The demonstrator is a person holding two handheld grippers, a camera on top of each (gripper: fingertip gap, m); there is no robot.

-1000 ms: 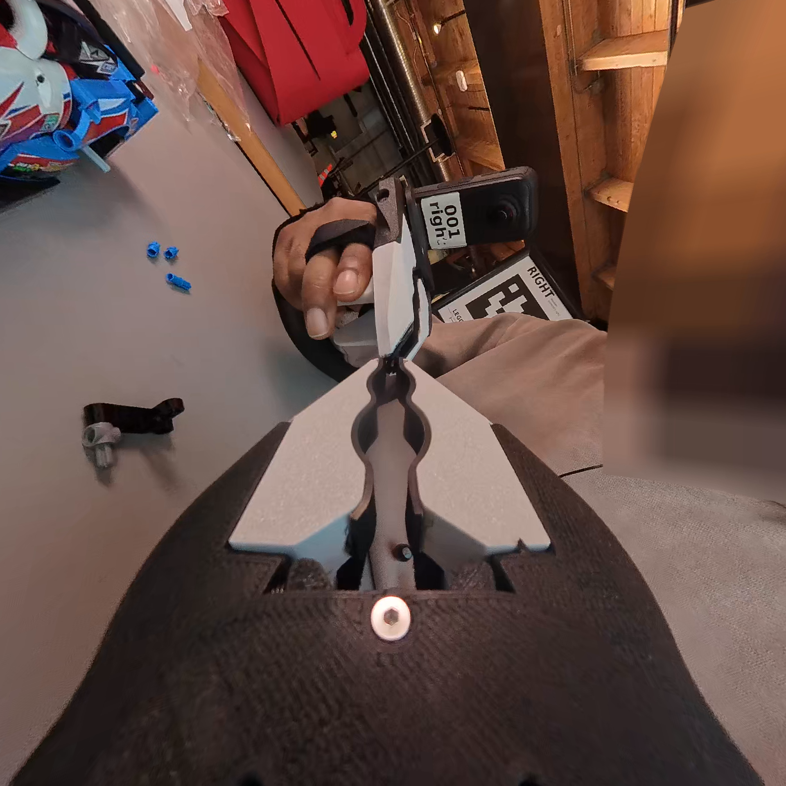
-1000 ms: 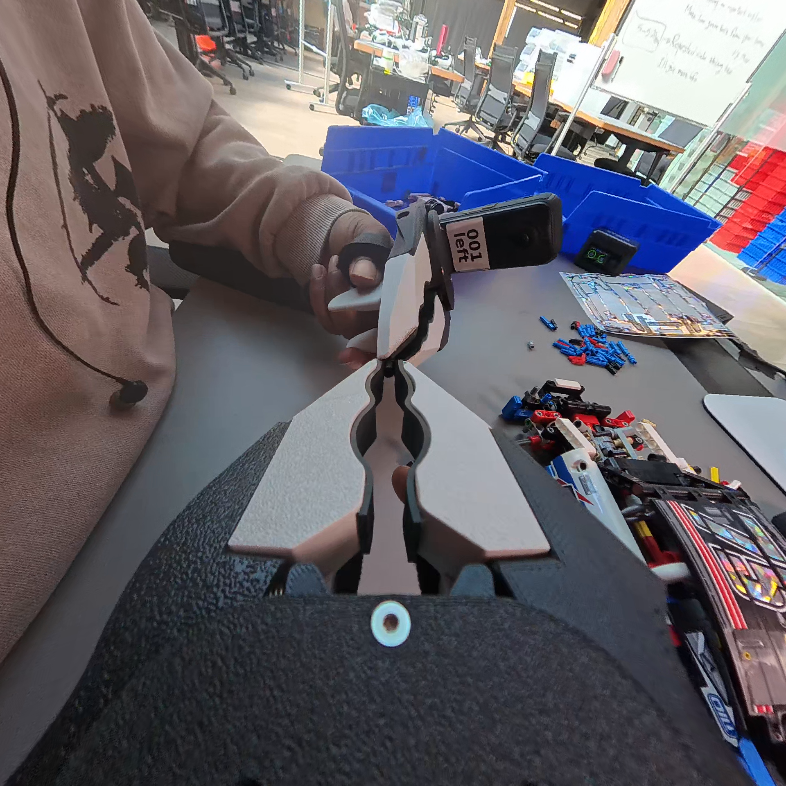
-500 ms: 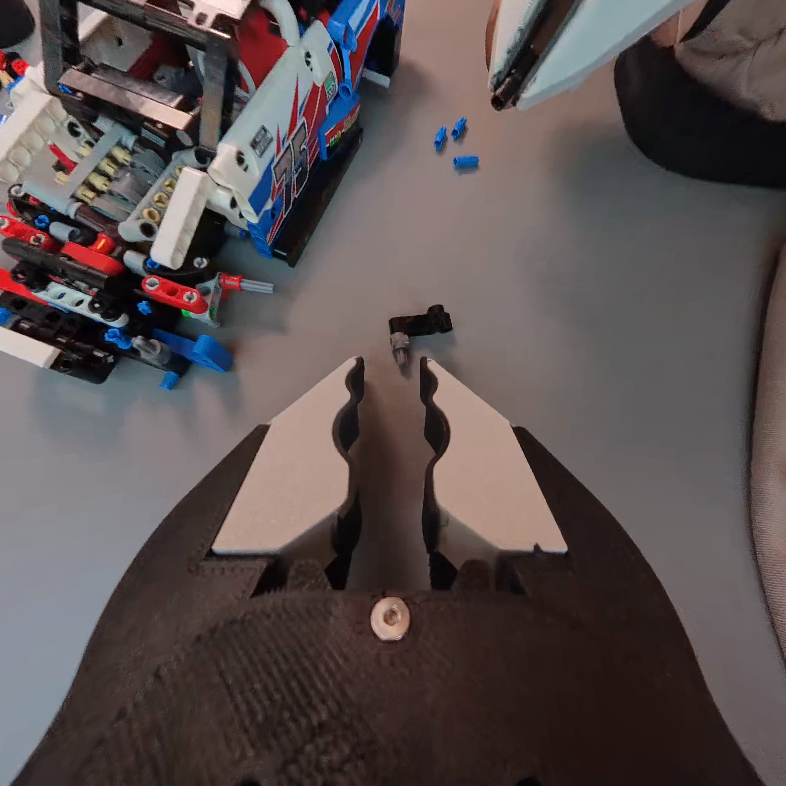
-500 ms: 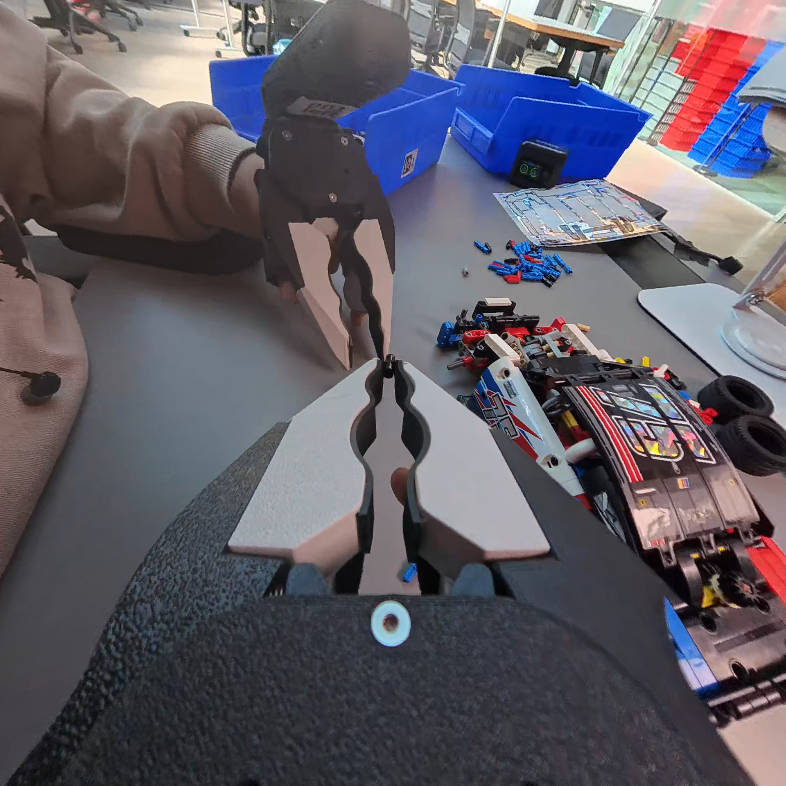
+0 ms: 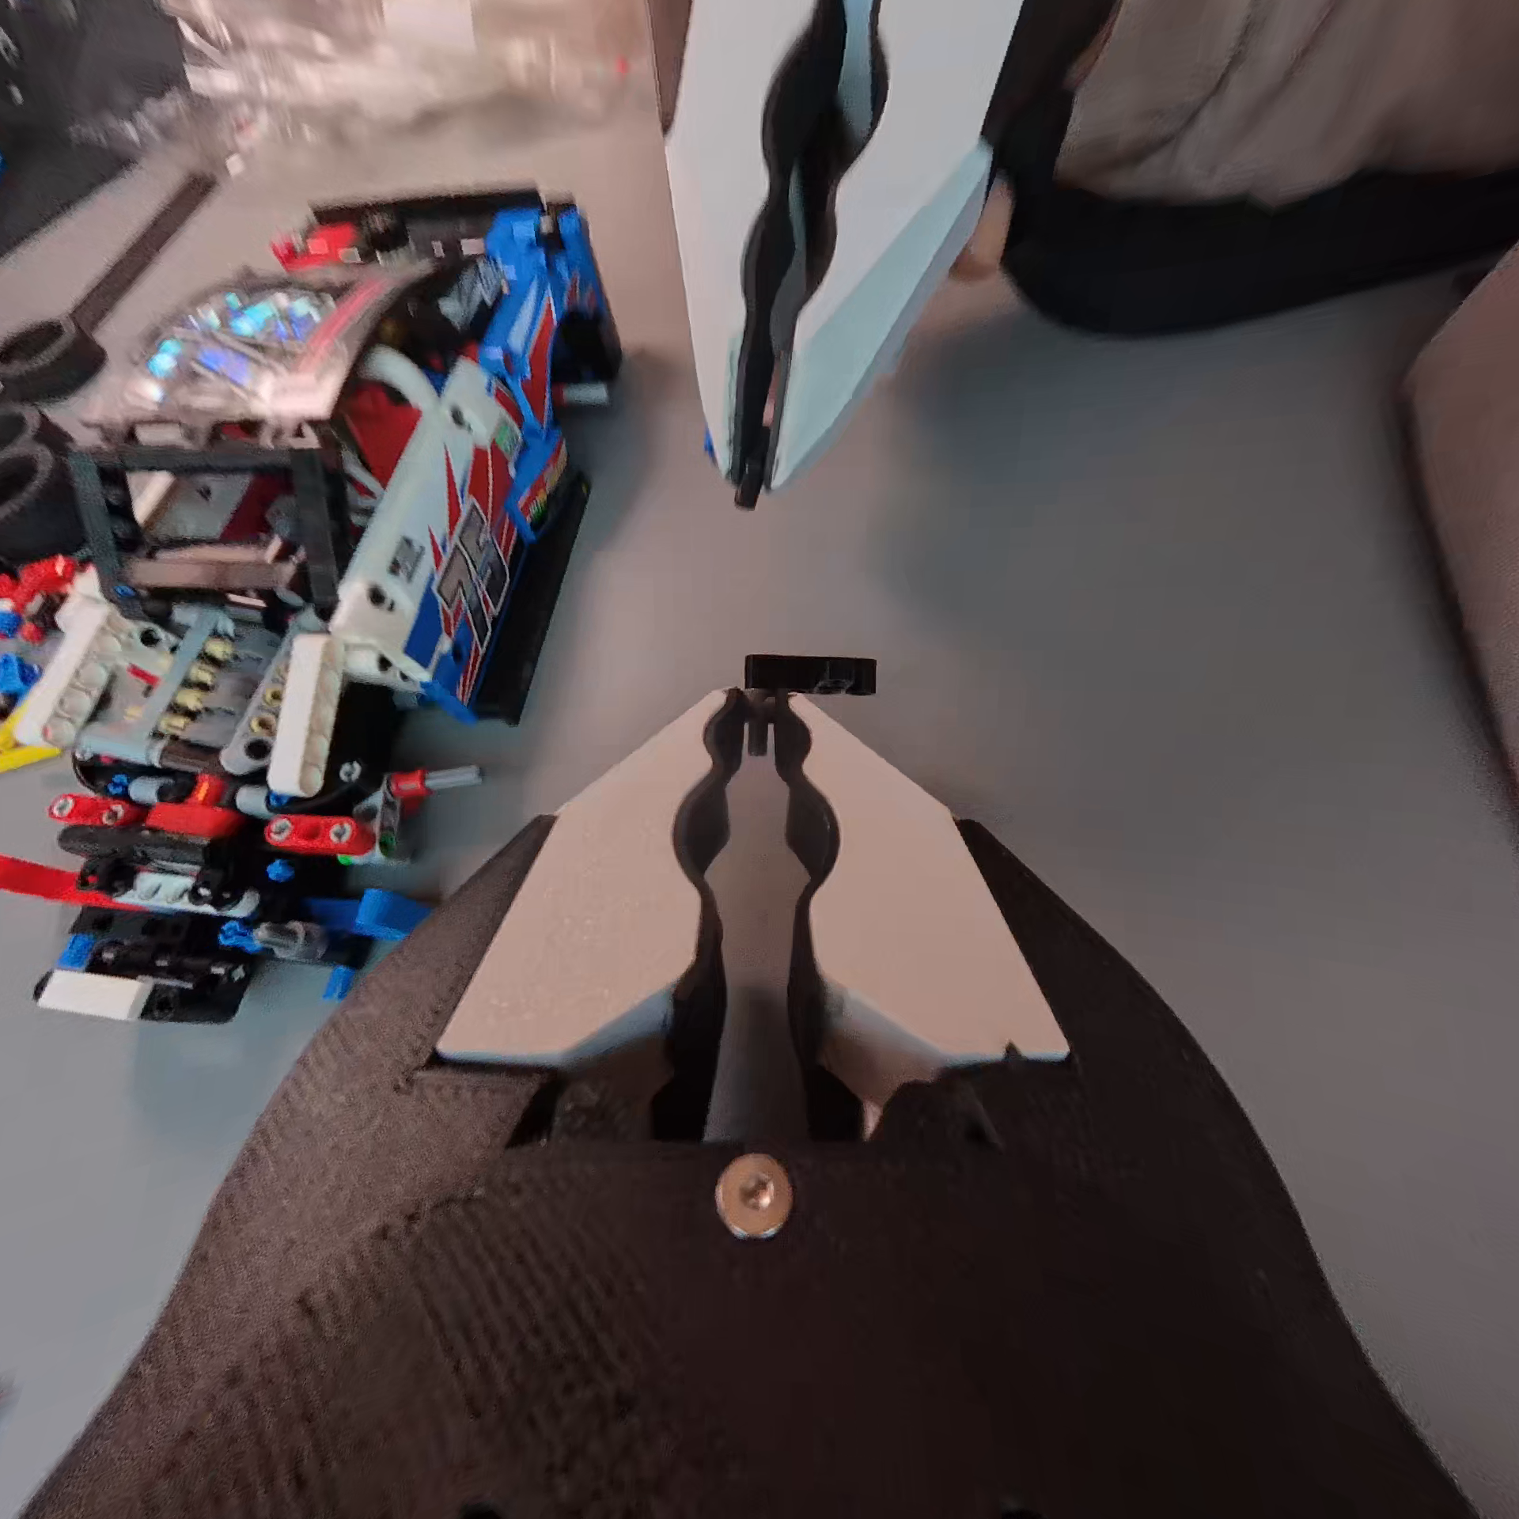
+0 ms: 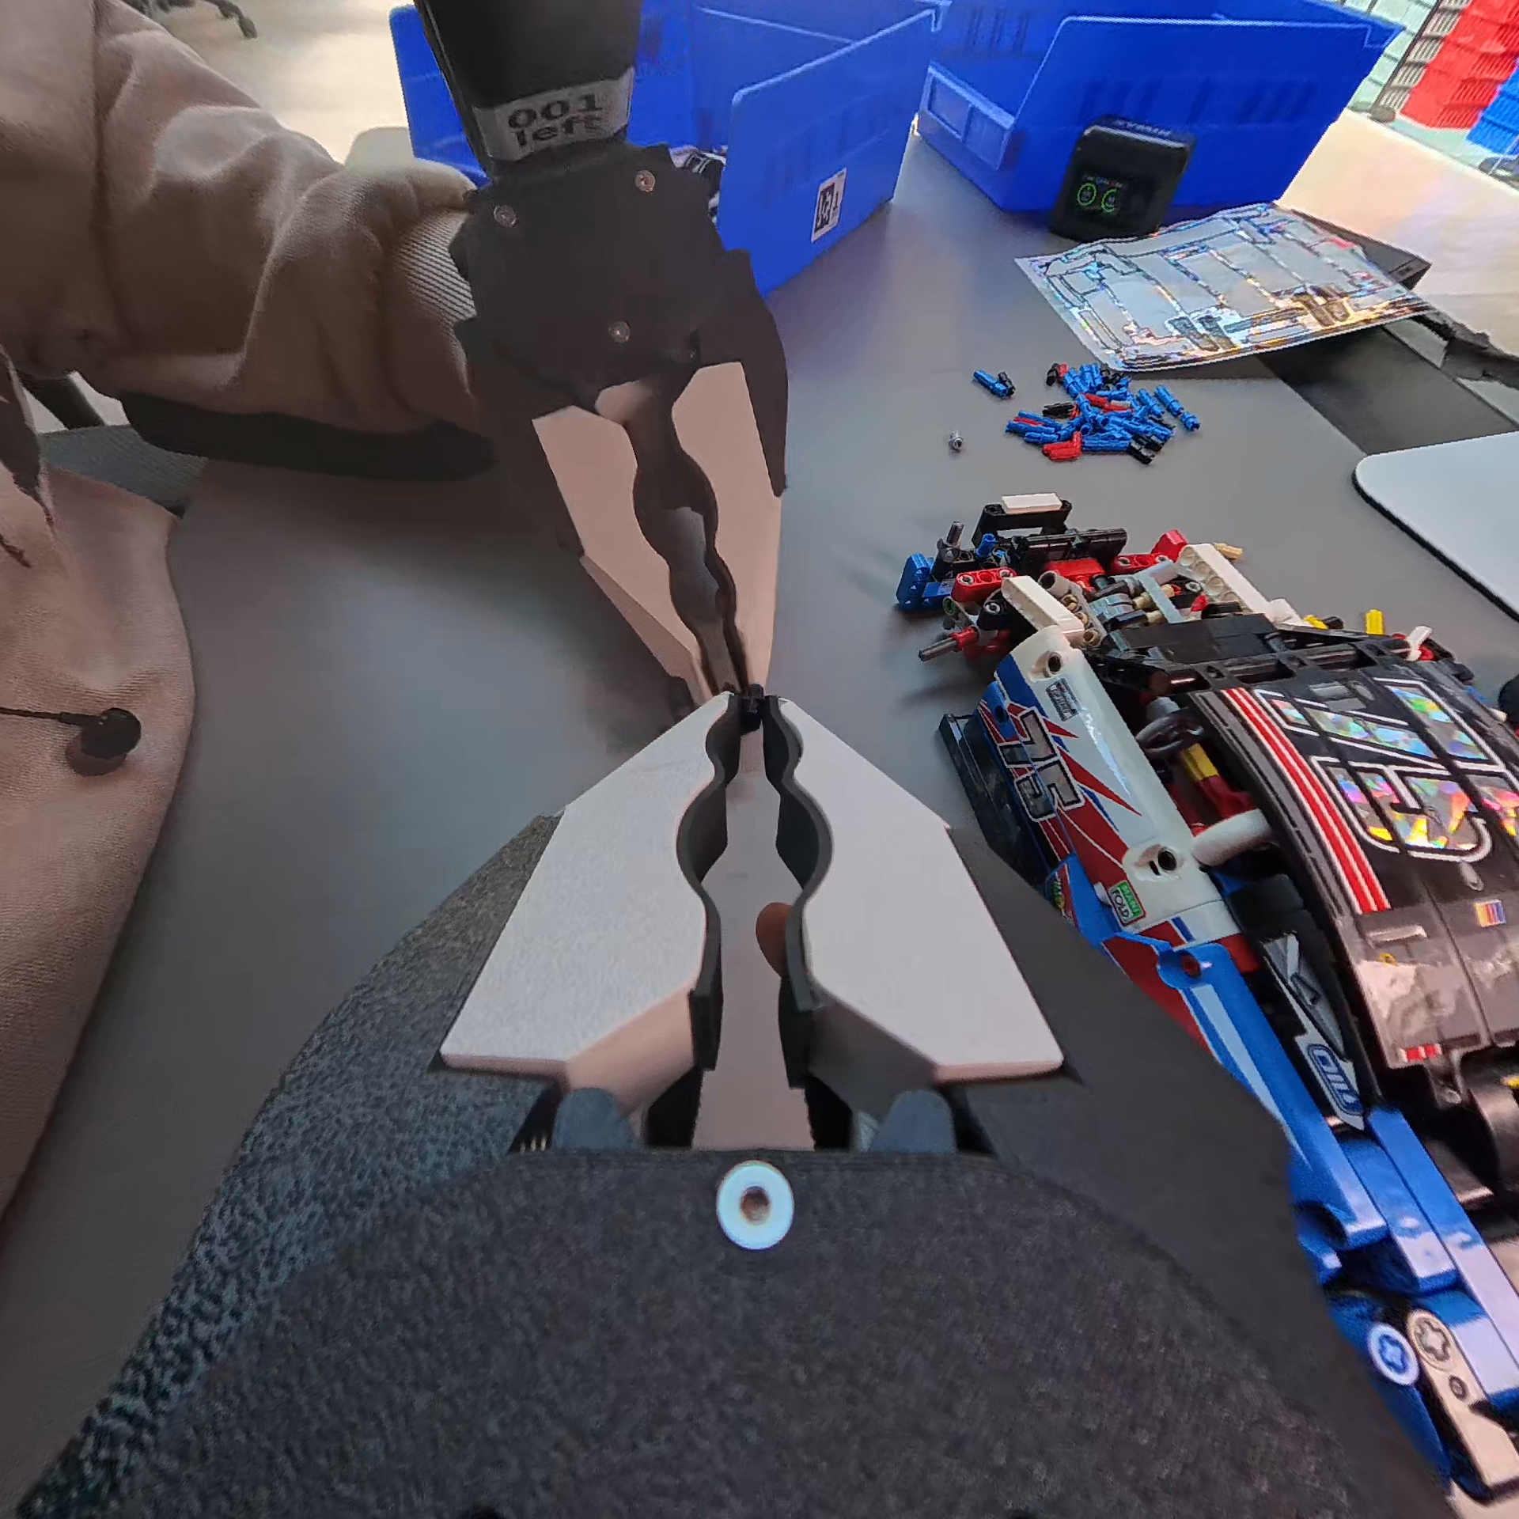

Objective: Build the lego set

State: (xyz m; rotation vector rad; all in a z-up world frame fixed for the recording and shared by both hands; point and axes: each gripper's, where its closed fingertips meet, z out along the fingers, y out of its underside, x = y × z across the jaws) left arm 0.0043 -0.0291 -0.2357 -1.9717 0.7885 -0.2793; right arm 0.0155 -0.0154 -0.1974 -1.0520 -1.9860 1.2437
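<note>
Left claw [image 5: 763, 713]: pointed steeply down at the bench [image 5: 1110, 575], tips nearly together and clamped on the stub of a small black part [image 5: 810, 674]; the part's flat bar lay crosswise just beyond the tips, on or just over the bench surface
Left claw from the right view [image 6: 731, 682]: hung nose-down from a beige sleeve [image 6: 247, 271], fingers long and closed to a narrow slit, tips at the bench
Right claw [image 6: 750, 713]: clenched on a tiny black pin [image 6: 750, 708] held at the very tips; aimed forward and down, its tips almost touching the left claw's tips
Right claw from the left view [image 5: 752, 485]: came in from above, tilted, tips low over the bench and just past the black part, apart from it; blurred
Hand: a fingertip [image 6: 773, 937] showed through the gap behind the right claw's fingers
Car [image 6: 1233, 822]: half-built lego car, blue, white, red and black, on the bench to the right of the right claw; open chassis end with red and black beams faced away from the camera
Car in the left view [image 5: 345, 575]: lay left of the left claw, well clear of both claws
Loose pins [image 6: 1093, 411]: blue, red and black heap on the bench beyond the car
Sticker sheet [image 6: 1225, 288]: flat, behind the pins
Blue bins [image 6: 1110, 99]: at the far bench edge
Black box [image 6: 1118, 177]: in front of the bins
</note>
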